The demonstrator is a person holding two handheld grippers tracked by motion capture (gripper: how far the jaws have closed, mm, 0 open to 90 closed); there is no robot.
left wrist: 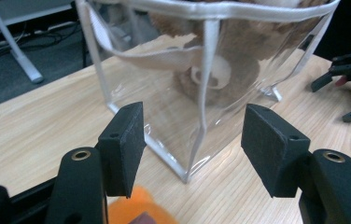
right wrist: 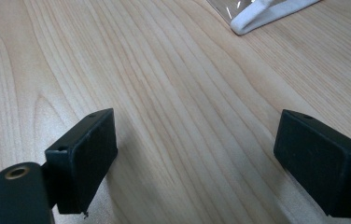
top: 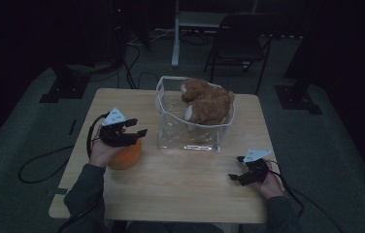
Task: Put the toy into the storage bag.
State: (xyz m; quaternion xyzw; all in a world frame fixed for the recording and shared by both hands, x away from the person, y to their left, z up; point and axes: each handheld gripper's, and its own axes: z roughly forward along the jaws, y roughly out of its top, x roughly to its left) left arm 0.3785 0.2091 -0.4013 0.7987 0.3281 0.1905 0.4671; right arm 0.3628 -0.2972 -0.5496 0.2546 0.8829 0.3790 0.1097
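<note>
A clear plastic bag (top: 189, 131) with white trim stands on the wooden table (top: 180, 189). A brown plush toy (top: 207, 103) sits in it, also seen through the bag's wall (left wrist: 229, 74). My left gripper (top: 138, 127) hovers left of the bag, jaws open and pointing at the bag's near corner (left wrist: 197, 140), nothing between them. An orange rounded object (top: 126, 157) lies under that hand, its top at the bottom edge (left wrist: 138, 207). My right gripper (top: 236, 168) stays low at the table's front right, open over bare wood (right wrist: 194, 154).
The bag's white-trimmed corner (right wrist: 262, 14) lies just beyond the right gripper. A folding chair (top: 241, 41) and a white stand leg (top: 175, 34) are on the floor behind the table. Cables trail from both grippers off the table's front edge.
</note>
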